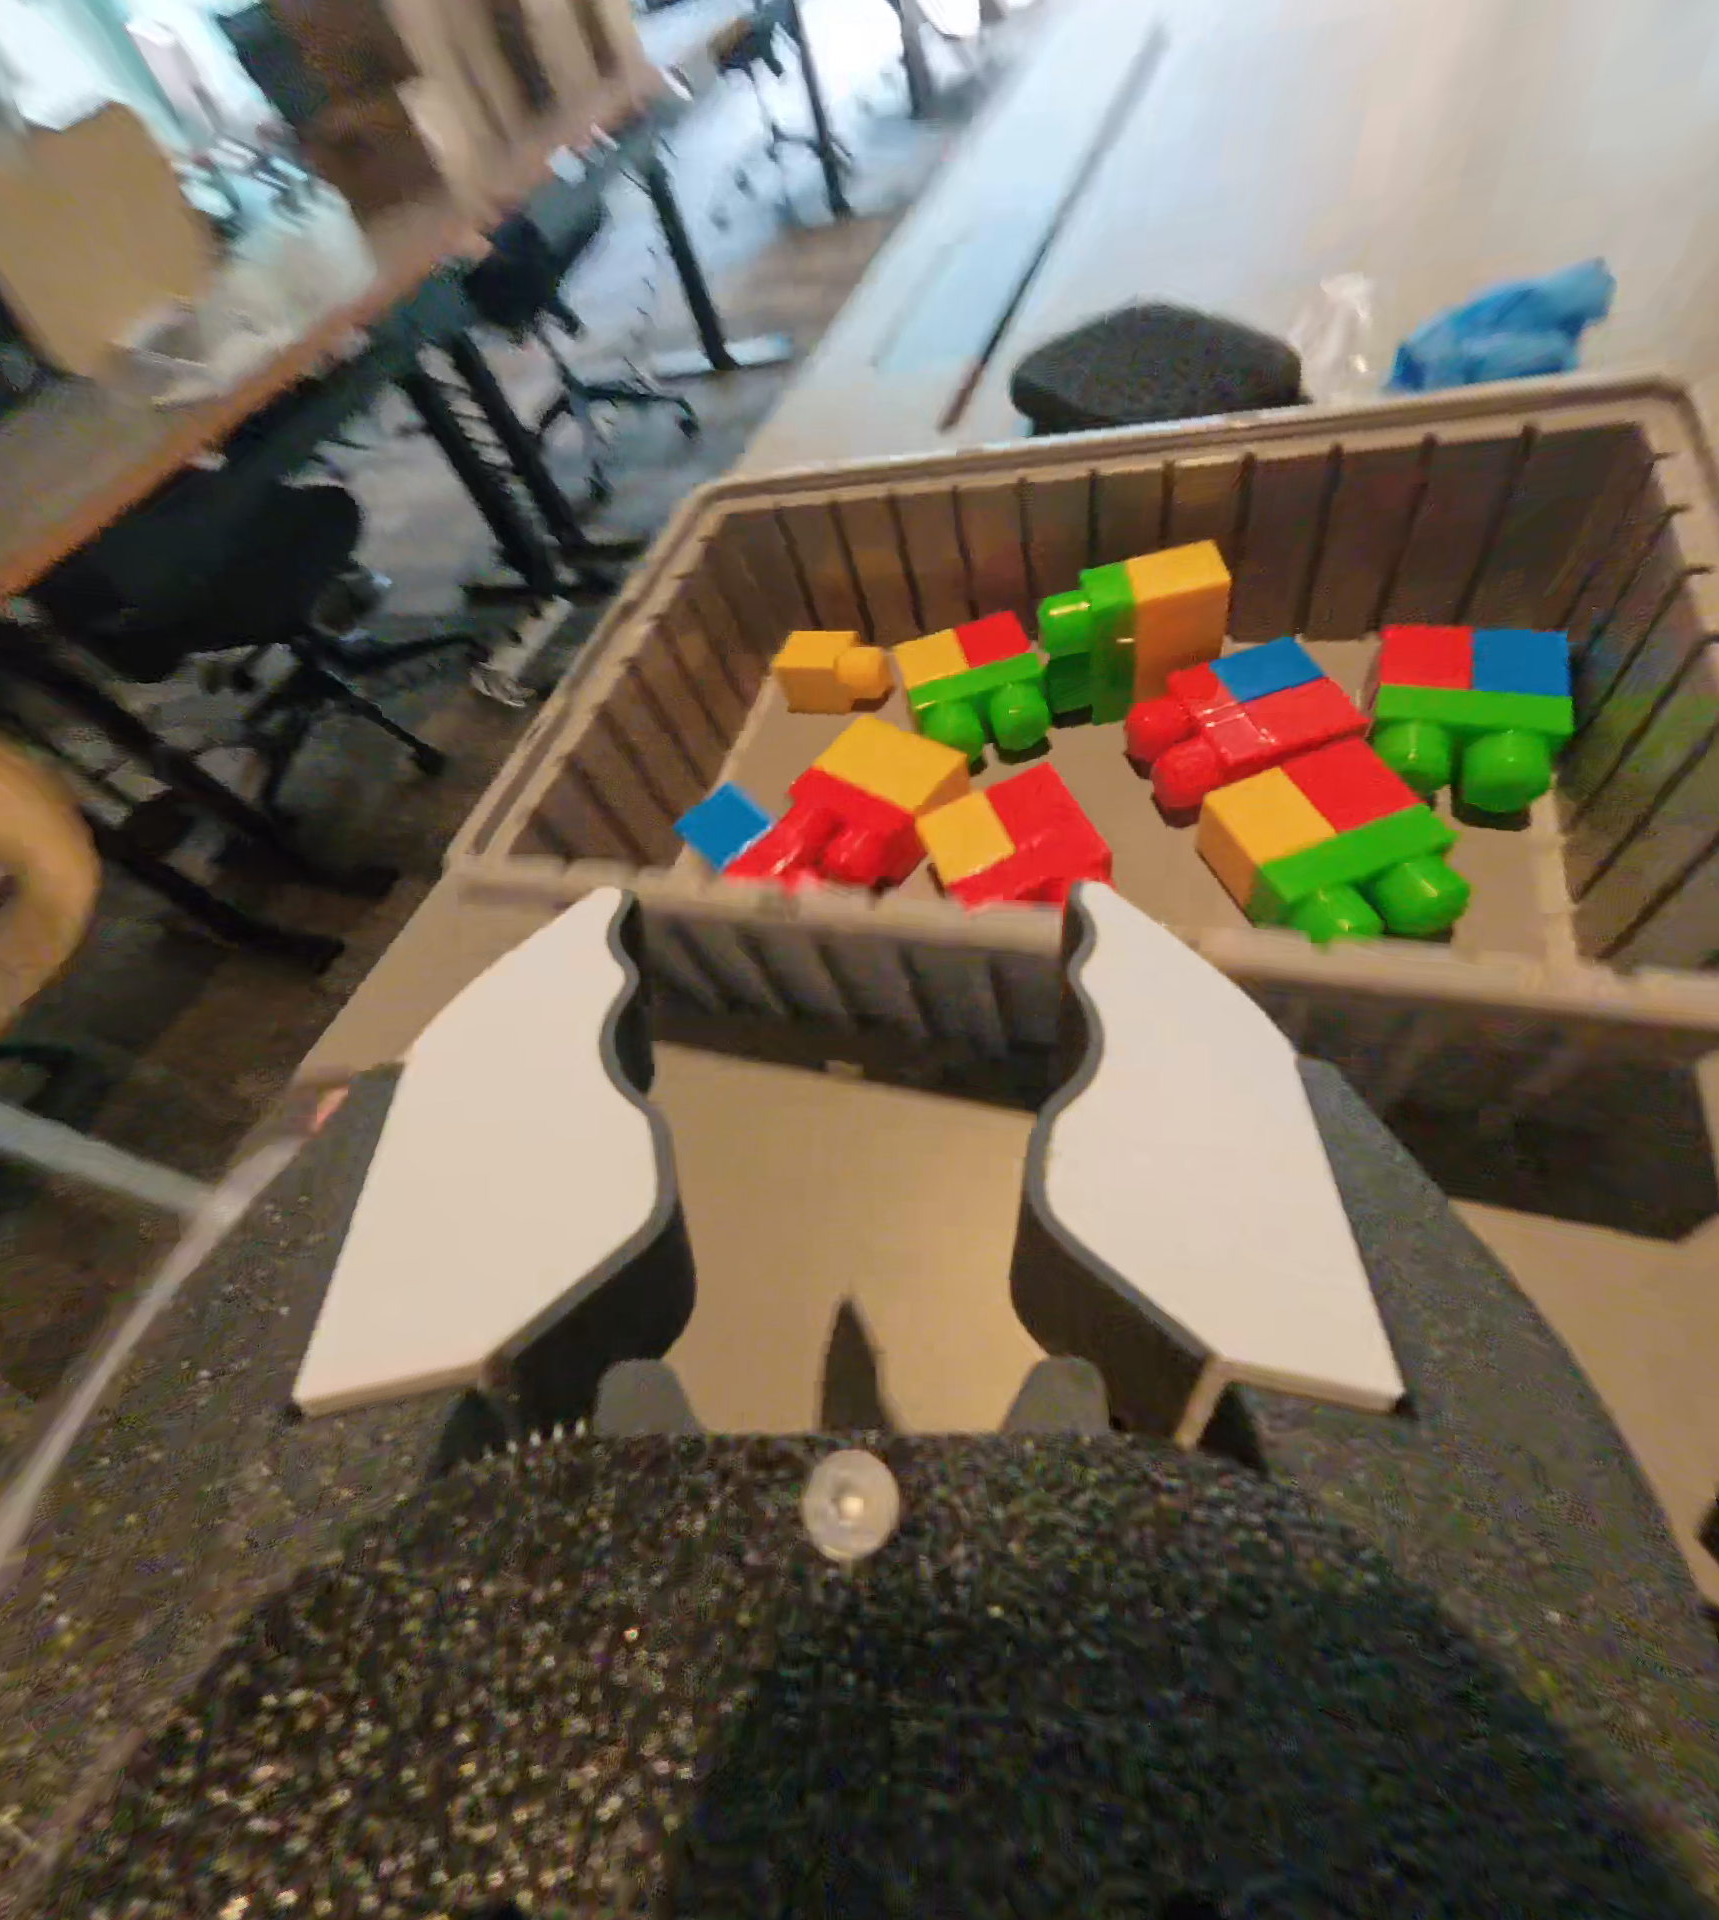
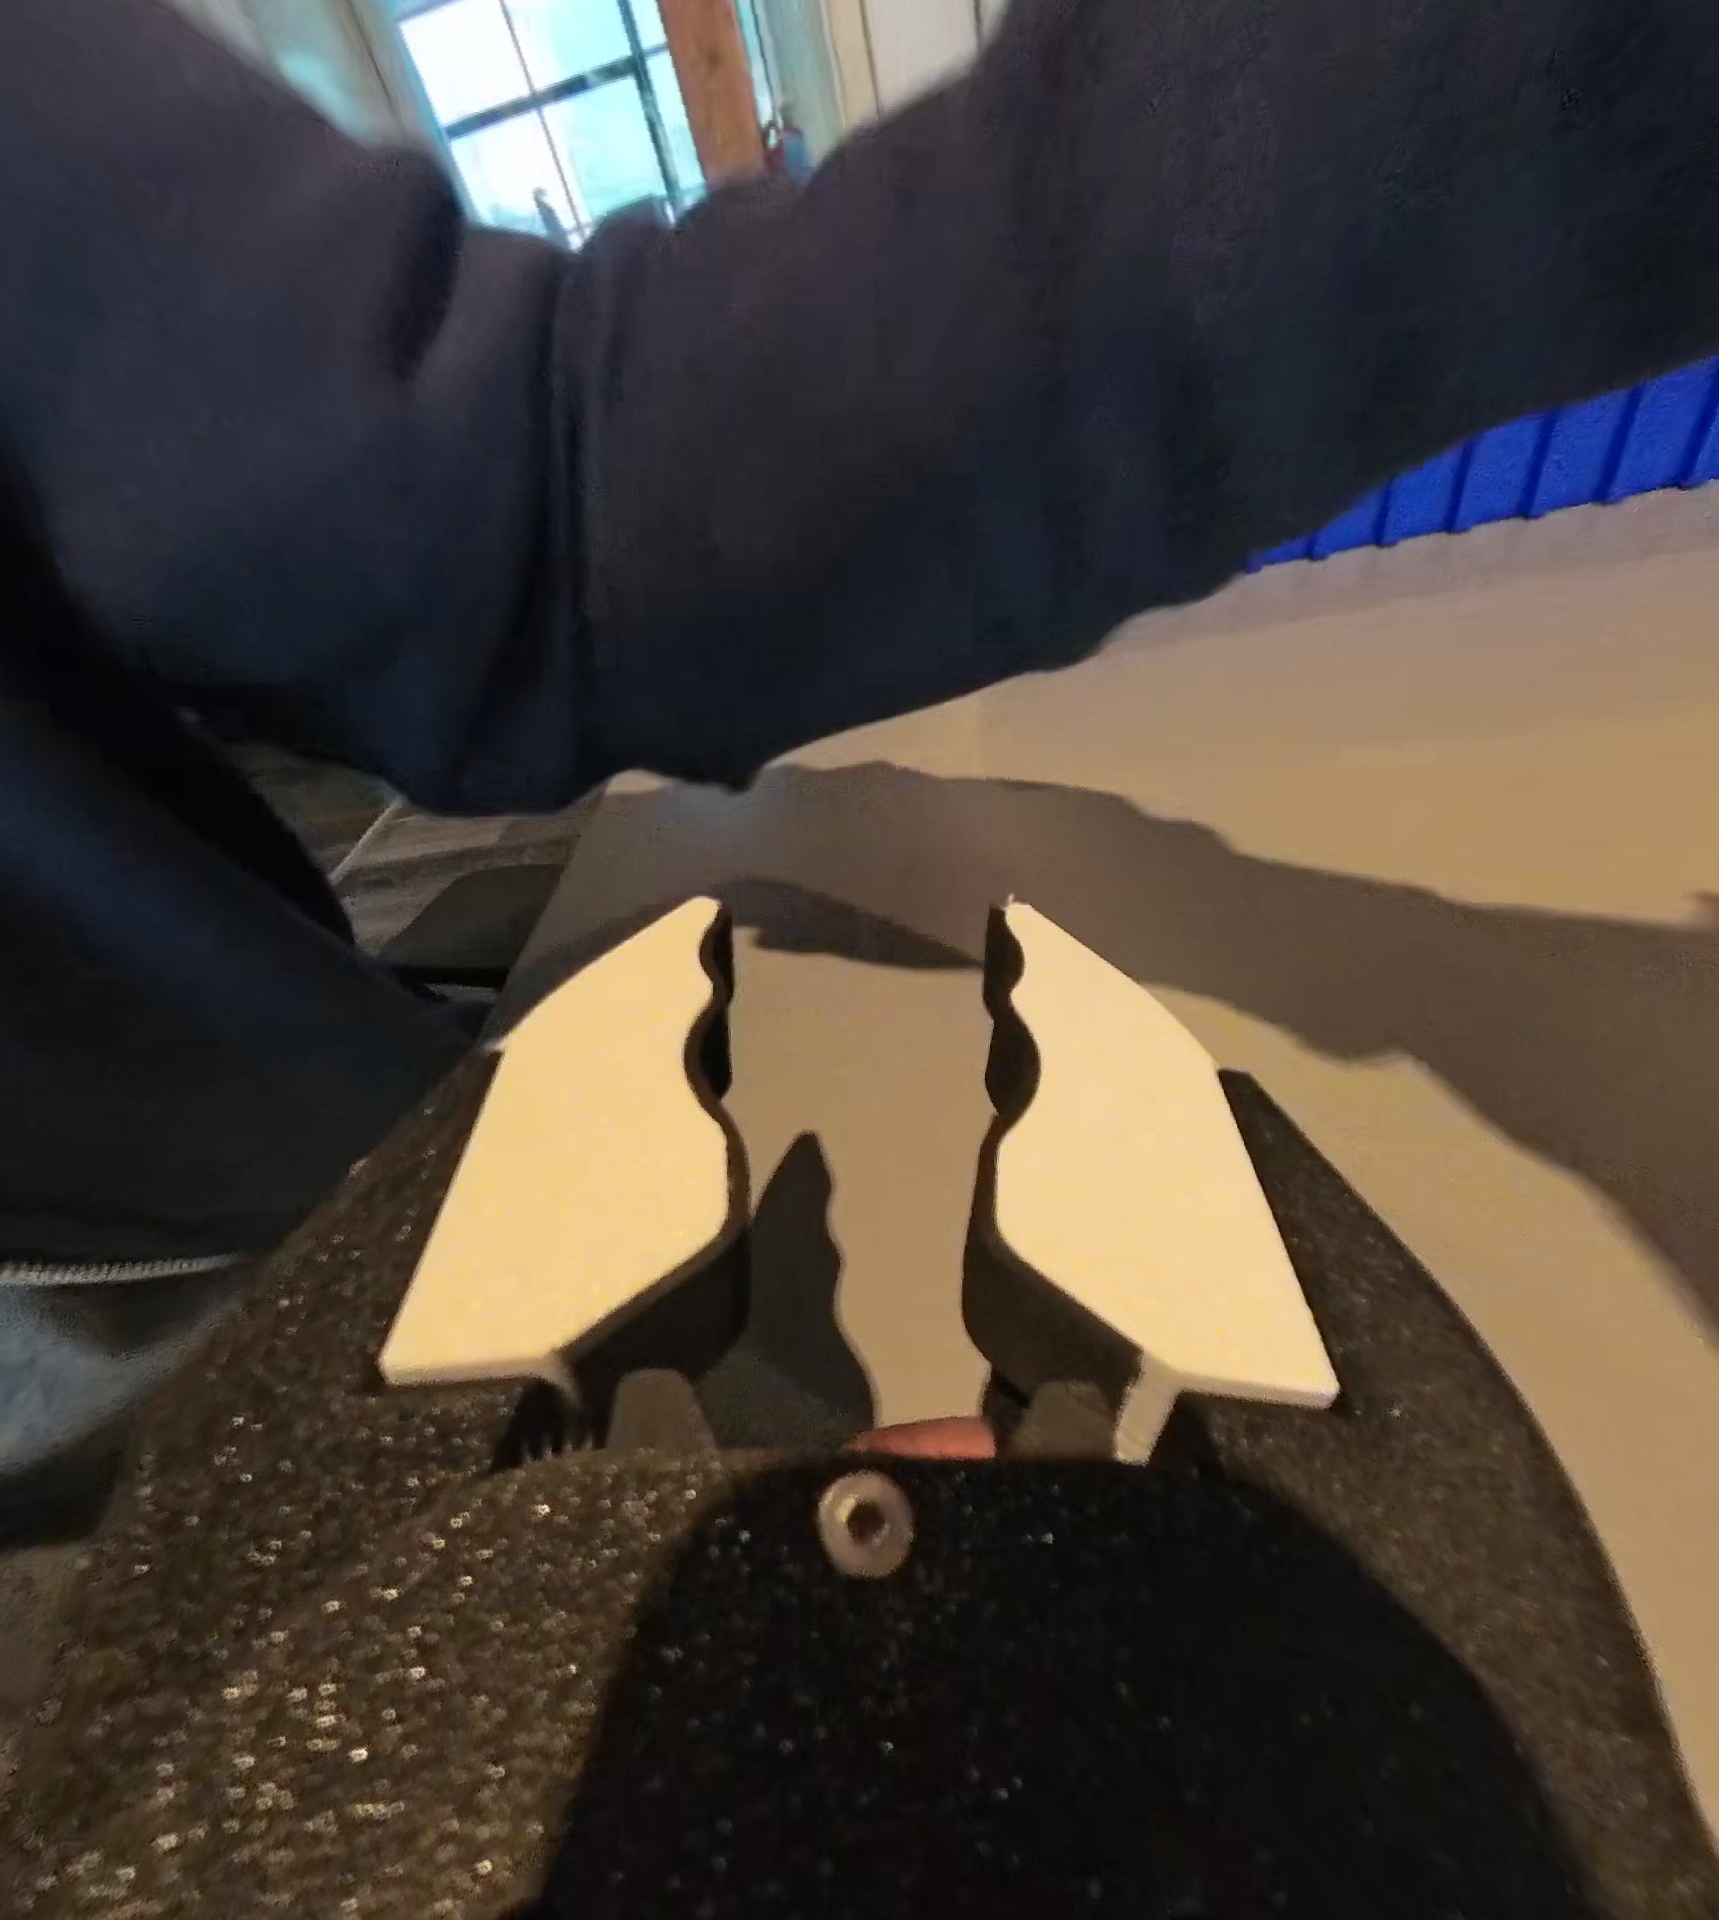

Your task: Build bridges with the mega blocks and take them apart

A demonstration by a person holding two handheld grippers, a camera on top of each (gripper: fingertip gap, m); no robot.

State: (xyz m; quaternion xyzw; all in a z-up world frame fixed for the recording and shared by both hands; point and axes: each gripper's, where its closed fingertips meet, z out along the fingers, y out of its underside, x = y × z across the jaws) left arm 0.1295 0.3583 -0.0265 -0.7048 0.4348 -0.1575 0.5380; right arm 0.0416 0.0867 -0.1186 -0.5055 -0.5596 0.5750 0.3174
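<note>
In the left wrist view a grey ribbed bin (image 1: 1457, 966) stands on the white table and holds several small assemblies of red, yellow, green and blue mega blocks, such as a yellow-red-green one (image 1: 1322, 831) at the front right and a red-blue-green one (image 1: 1473, 707) at the far right. My left gripper (image 1: 850, 909) is open and empty, just short of the bin's near wall. In the right wrist view my right gripper (image 2: 860, 925) is open and empty above the bare table top, near its edge. No blocks show in that view.
A dark sleeve (image 2: 730, 416) of the person fills the top of the right wrist view. A blue ribbed bin (image 2: 1613, 447) stands at the far right there. Behind the grey bin lie a black round pad (image 1: 1156, 364) and a blue bag (image 1: 1499, 327). Desks and chairs stand left of the table. There is about 30 cm between the tips of the two grippers.
</note>
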